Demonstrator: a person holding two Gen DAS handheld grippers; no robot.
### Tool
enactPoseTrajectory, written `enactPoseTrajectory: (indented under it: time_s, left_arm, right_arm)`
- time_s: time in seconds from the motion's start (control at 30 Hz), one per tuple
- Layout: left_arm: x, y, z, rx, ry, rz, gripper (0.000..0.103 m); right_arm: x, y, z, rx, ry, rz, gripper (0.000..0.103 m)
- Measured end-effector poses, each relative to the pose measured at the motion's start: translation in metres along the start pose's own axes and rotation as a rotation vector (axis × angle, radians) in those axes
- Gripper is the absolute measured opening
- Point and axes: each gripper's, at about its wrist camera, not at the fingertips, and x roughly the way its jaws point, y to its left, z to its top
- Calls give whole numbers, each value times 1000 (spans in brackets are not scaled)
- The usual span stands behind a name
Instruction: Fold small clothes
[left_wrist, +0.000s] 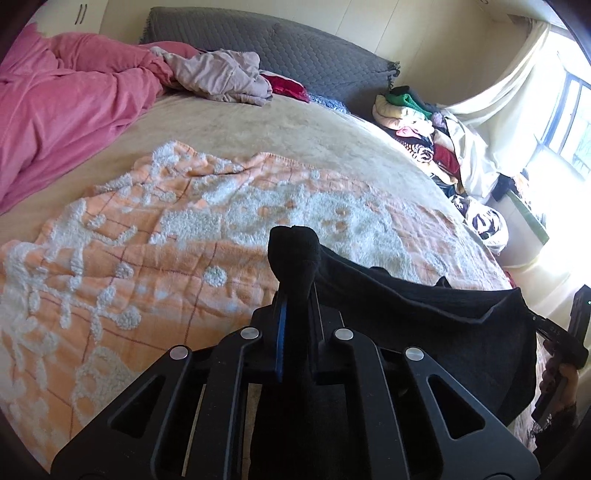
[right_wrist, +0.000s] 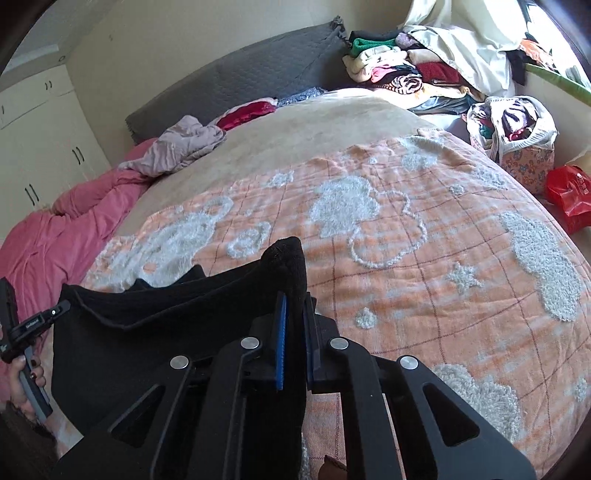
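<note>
Black garment stretched between two clamped grippers above the blanket

The left gripper is closed tight on one bunched corner of the garment, cloth poking up past its fingertips; the right gripper is pinched the same way on the opposite corner, its blue pads nearly meeting on the fabric; the cloth hangs slack between them, sagging below each tool, over the orange blanket ahead; risk, as I judge it: each hold is on a thick wad, not a flat edge, so a pull apart could slide a corner out; lowering unevenly could leave the sag creased or the hem rolled under, spoiling the fold.
</note>
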Motion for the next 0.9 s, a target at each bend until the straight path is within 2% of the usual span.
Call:
enactPoseTrajectory:
  time_s: [0.1,0.23,0.3,0.37,0.53,0.63,0.7,0.77,0.9]
  left_arm:
    - [14,8,0,-24,30,31,3]
    - [36,10,-16,-8,88,99,4]
    - [38,10,-21,-4,97,117,8]
    - [33,8,-22,11,89,141,14]
    - [6,-5,-18,46,33,177,14]
    - [-12,-23,-19,77,12,141,15]
    - [-16,-40,-22,116,20,114,23]
    - [-17,-60,-30,167,41,89,26]
    - [-8,-89,-49,234,103,51,37]
  right_arm:
    - [10,-2,-5,-2,31,-38,7]
    - [31,-1,-19,-18,92,-101,7]
    - [34,-1,-21,-21,98,-116,7]
    - [32,1,-20,-43,93,-155,10]
    - [20,3,-14,-71,73,-197,17]
    - [8,12,-9,-96,46,-185,19]
    - [0,23,-9,-129,35,-160,23]
    - [-5,40,-12,-181,32,-132,30]
    - [-6,79,-25,-305,48,-74,31]
